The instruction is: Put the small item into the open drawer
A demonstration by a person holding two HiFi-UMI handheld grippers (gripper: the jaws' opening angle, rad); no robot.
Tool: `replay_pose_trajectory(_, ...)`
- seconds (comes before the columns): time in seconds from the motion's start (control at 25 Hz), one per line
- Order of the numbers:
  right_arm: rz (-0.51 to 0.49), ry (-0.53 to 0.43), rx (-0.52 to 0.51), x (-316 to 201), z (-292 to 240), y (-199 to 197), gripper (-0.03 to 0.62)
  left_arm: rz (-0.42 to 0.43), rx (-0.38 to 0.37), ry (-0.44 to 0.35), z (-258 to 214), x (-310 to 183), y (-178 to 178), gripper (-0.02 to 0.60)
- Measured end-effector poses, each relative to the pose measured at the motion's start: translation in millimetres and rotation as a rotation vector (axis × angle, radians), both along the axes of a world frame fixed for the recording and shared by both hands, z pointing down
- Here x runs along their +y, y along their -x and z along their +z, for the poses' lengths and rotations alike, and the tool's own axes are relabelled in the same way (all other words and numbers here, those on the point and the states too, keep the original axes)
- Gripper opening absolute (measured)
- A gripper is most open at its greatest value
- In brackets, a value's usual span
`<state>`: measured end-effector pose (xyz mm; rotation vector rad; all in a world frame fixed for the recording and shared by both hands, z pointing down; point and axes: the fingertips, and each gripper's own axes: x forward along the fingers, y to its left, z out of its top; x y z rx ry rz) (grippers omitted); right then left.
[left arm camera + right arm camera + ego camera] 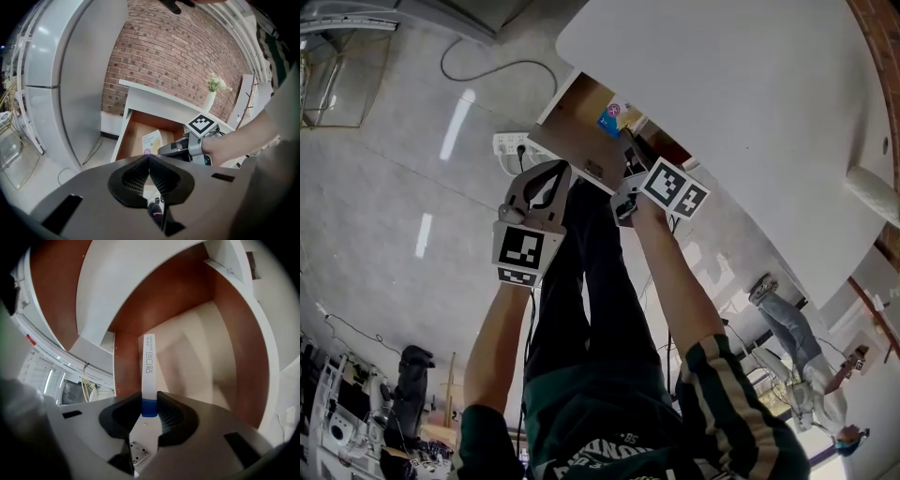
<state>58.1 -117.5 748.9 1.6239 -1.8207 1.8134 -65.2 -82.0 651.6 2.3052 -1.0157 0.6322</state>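
Observation:
My right gripper is shut on a thin white pack with a blue end, seen edge on, which points into the open wooden drawer. In the head view that gripper reaches over the drawer under the white tabletop. From the left gripper view it hangs over the drawer's right side. My left gripper is shut with nothing in it and stays back from the drawer.
A printed booklet lies on the drawer floor. Left of the desk stands a tall white cabinet, with a brick wall and a vase of flowers behind. A power strip and cable lie on the floor, and my legs are below the drawer.

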Motion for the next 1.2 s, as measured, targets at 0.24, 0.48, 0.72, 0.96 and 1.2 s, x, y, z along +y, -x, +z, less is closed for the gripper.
replay_pose_trajectory(0.24,0.05,0.022,-0.047,-3,13,4,0.114,-0.004,0.001,0.007,5,-2,1,0.015)
replay_pose_trajectory(0.48,0.029,0.045,-0.072,-2,20,10,0.114,-0.015,0.003,0.009,5,-3,2,0.015)
replay_pose_trajectory(0.72,0.002,0.095,-0.047,3,32,8,0.12,-0.018,-0.003,0.022,9,3,5,0.015)
replay_pose_trajectory(0.96,-0.027,0.13,-0.005,9,45,3,0.141,-0.022,-0.003,0.026,12,6,5,0.015)
replay_pose_trajectory(1.2,-0.079,0.175,0.022,19,53,4,0.165,-0.023,-0.002,0.026,12,5,5,0.015)
